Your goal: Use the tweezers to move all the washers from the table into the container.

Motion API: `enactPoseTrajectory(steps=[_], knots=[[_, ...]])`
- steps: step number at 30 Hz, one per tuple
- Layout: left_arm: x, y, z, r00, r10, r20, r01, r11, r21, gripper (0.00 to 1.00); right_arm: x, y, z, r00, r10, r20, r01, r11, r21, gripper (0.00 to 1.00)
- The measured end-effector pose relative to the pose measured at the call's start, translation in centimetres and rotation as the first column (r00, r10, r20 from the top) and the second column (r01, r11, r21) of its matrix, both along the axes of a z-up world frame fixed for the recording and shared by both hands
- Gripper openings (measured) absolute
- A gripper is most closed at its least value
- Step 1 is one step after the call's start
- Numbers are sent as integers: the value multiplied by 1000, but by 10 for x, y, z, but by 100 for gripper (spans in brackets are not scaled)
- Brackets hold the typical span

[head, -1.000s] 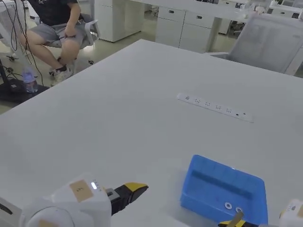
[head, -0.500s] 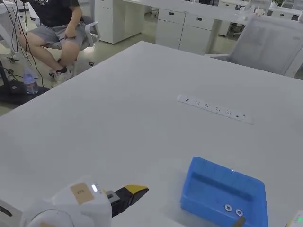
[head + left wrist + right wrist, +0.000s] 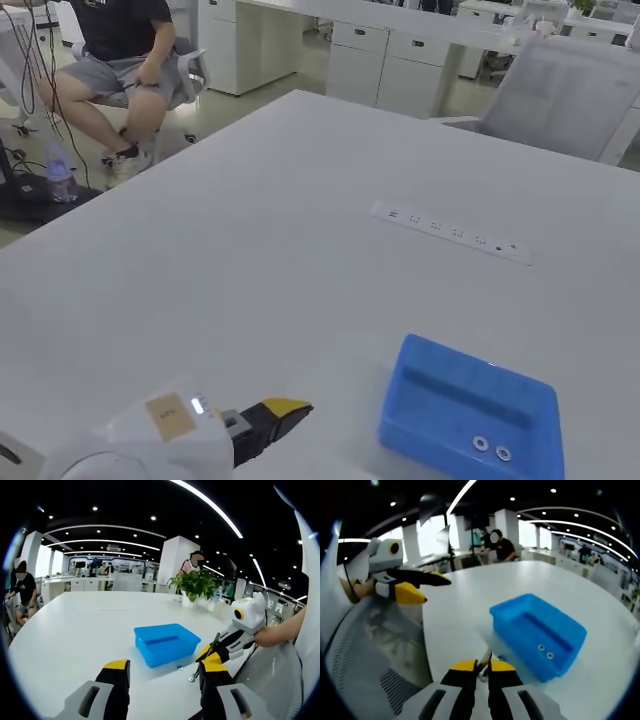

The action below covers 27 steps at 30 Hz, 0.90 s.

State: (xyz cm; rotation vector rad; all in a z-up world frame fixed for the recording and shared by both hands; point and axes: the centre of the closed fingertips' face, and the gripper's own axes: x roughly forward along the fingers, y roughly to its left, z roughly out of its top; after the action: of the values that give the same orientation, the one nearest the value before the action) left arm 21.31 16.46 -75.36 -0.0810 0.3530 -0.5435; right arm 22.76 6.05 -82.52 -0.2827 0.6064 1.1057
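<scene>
Right gripper jaws pinch tweezers; left gripper jaws spread. Two washers sit in container. Next, likely, tweeze the near washer beside it.

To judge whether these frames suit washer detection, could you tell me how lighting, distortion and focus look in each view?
Head view: soft, even light with no glare; the washers in the container read clearly. Left gripper view: the fisheye bends the ceiling lights against a dark ceiling. Right gripper view: the same bending; the tweezers, close to the lens, look soft.
</scene>
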Motion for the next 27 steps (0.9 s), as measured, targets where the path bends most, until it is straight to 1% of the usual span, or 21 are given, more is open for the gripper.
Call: enactPoseTrajectory(steps=[1,2,3,6,8,10,12,14,15,16,17,18,20,22,23,24,27], knots=[[0,0,0,1000,0,0,0,1000,0,54,-1,0,0,1000,1,1,-1,1000,1,5],[0,0,0,1000,-2,0,2,1000,1,54,-4,-2,-1,1000,6,-1,-6,1000,-11,4],[0,-1,0,1000,-3,-1,3,1000,2,53,-5,-1,1,1000,8,13,-7,1000,-14,4],[0,-1,0,1000,-4,0,4,1000,3,53,-7,-2,-1,999,23,23,-22,999,-44,4],[0,-1,0,1000,-3,1,3,1000,3,53,-6,-1,-1,998,44,45,-41,997,-68,4],[0,-1,0,1000,-4,1,4,1000,5,53,-5,2,0,997,61,48,-56,994,-90,4],[0,0,0,1000,-4,4,4,1000,5,53,-7,6,1,994,90,66,-82,990,-111,3],[0,0,1,1000,-2,5,2,1000,1,53,-7,7,1,993,96,63,-87,989,-123,3],[0,0,1,1000,1,7,-1,1000,1,53,-7,6,0,993,101,62,-92,985,-143,2],[0,1,1,1000,2,8,-2,1000,1,53,-7,7,0,992,108,64,-98,985,-142,2],[0,1,2,1000,4,11,-4,1000,-1,53,-6,8,0,994,93,51,-86,988,-130,2],[0,1,3,1000,5,12,-5,1000,-3,53,-5,9,0,994,93,60,-85,989,-124,1],[0,1,3,1000,4,13,-4,1000,-4,53,-3,12,2,996,71,50,-67,994,-90,1],[0,-1,3,1000,-2,14,2,1000,-1,53,0,17,4,999,42,31,-41,999,-32,1],[0,-1,3,1000,-4,15,4,1000,0,53,3,17,3,999,24,29,-23,1000,-17,1],[0,-2,3,1000,-6,15,6,1000,2,53,4,18,3,1000,5,4,-5,1000,10,1],[0,-1,3,1000,-3,15,3,1000,5,53,5,16,3,1000,8,0,-8,1000,13,1]])
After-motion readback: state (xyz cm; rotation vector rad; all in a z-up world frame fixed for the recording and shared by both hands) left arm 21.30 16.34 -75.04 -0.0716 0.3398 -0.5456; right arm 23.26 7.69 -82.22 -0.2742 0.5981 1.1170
